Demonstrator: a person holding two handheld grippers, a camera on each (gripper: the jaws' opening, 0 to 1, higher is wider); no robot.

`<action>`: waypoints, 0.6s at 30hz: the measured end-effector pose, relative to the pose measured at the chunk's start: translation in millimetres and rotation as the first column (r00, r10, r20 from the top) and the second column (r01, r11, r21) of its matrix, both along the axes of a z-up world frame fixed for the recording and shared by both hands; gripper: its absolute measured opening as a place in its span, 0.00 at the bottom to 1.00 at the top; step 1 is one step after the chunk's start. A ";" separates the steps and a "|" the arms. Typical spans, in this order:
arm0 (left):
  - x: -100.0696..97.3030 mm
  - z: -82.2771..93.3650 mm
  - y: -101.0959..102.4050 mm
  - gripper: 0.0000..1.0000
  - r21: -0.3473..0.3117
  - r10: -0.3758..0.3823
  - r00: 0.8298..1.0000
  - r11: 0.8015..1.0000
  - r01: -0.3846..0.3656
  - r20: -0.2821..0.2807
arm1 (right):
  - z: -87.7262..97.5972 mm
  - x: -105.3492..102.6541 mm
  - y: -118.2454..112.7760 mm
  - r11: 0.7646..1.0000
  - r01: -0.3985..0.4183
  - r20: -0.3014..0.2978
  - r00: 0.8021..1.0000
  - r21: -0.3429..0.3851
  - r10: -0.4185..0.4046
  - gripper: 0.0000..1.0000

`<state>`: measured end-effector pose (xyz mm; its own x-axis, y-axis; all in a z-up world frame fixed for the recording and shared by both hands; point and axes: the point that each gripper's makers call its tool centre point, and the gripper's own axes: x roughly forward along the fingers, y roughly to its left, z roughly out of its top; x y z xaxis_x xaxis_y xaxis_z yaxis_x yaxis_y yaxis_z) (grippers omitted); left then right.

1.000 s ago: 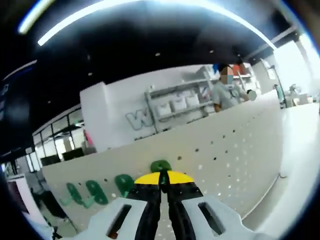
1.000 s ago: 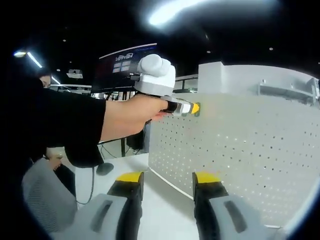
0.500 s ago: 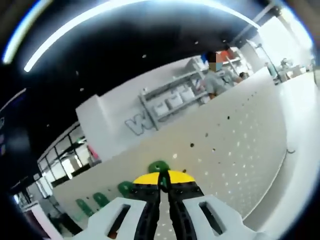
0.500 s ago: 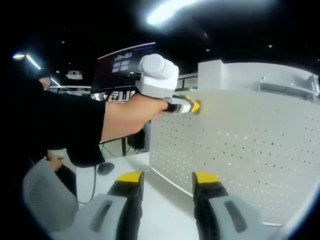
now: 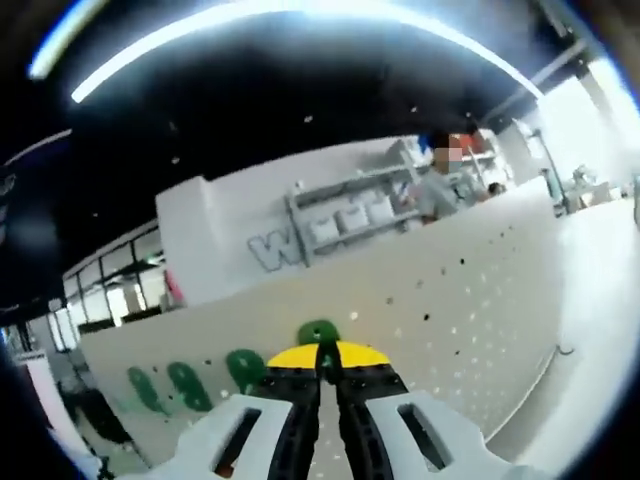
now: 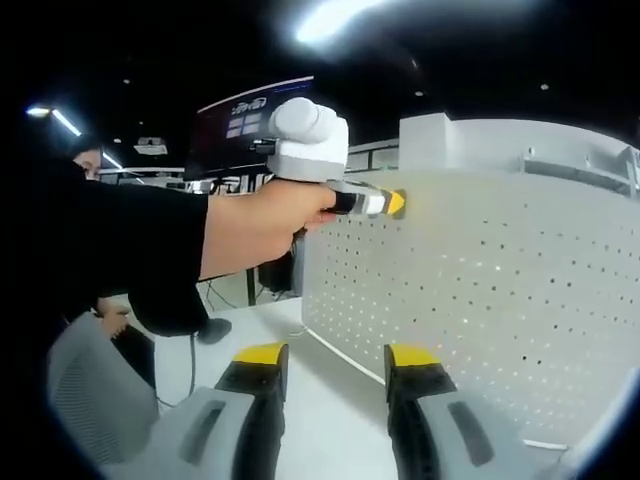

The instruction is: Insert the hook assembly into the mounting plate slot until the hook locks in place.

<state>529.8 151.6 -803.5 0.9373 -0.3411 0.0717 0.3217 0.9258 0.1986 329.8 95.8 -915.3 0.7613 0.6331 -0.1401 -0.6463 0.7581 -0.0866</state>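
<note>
The white pegboard mounting plate (image 5: 470, 300) stands upright on a white table. My left gripper (image 5: 325, 356) is shut, its yellow tips pressed against the board near its top edge, and a green hook (image 5: 318, 332) pokes out just beyond them. Three more green hooks (image 5: 188, 382) hang on the board to the left. In the right gripper view a hand holds the left gripper (image 6: 388, 203) at the upper left corner of the pegboard (image 6: 490, 290). My right gripper (image 6: 338, 358) hangs open over the table, apart from the board, with nothing between its jaws.
The white tabletop (image 6: 330, 400) runs along the board's foot. A grey chair back (image 6: 90, 390) and a seated person (image 6: 85, 165) are at the left. Behind the board stand white shelves (image 5: 350, 205) and another person (image 5: 440, 180).
Both views have shifted and rolled a little with the hands. The left gripper stays at the board's top edge, a touch higher, still shut on the hook. The right gripper remains open.
</note>
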 end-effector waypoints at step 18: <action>-10.3 -3.0 0.5 0.04 -0.037 0.004 1.000 0.999 -0.004 -0.002 | -3.2 -1.7 1.8 1.000 -0.008 -0.007 1.000 -0.009 0.007 0.35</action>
<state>519.5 152.1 -806.5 0.9388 -0.3345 0.0822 0.3184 0.9338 0.1634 328.1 97.6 -918.5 0.7555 0.6374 -0.1513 -0.6526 0.7525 -0.0889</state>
